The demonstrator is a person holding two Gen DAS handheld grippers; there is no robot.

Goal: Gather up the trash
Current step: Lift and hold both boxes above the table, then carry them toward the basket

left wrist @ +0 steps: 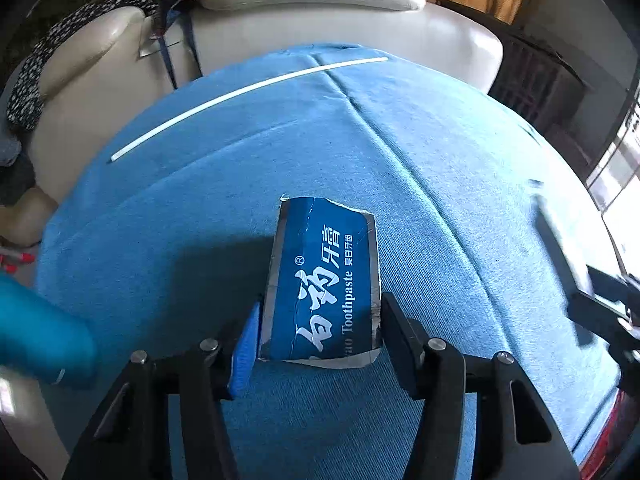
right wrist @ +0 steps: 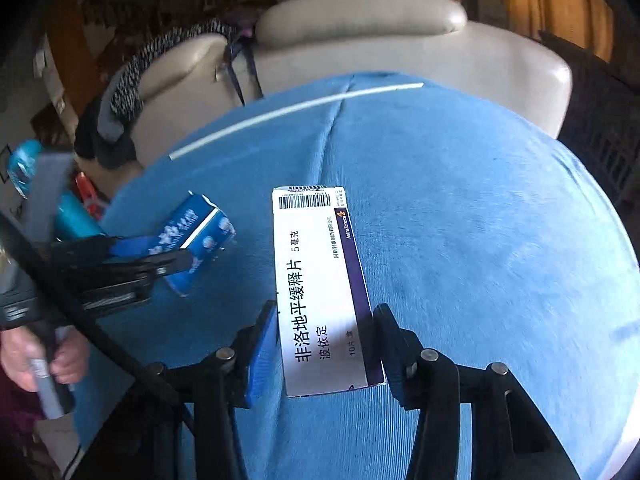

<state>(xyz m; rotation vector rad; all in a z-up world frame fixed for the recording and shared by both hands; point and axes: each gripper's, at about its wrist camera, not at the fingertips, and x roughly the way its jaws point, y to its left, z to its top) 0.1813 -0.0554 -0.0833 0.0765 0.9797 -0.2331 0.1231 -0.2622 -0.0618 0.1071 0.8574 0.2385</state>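
Observation:
My left gripper (left wrist: 320, 320) is shut on a torn blue toothpaste box (left wrist: 324, 280), held above the blue cloth (left wrist: 440, 200). From the right wrist view the same toothpaste box (right wrist: 196, 236) sits in the left gripper (right wrist: 176, 260) at the left. My right gripper (right wrist: 326, 340) is shut on a white and purple medicine box (right wrist: 320, 288), held above the cloth (right wrist: 480, 240). A thin white stick (left wrist: 248, 88) lies on the far part of the cloth, also seen from the right wrist (right wrist: 296, 110).
A cream leather sofa (left wrist: 312, 4) stands behind the cloth-covered table. A black patterned garment (right wrist: 132, 76) lies on its armrest. A teal object (left wrist: 36, 332) sits at the left edge. The right gripper's body (left wrist: 600, 308) shows at right.

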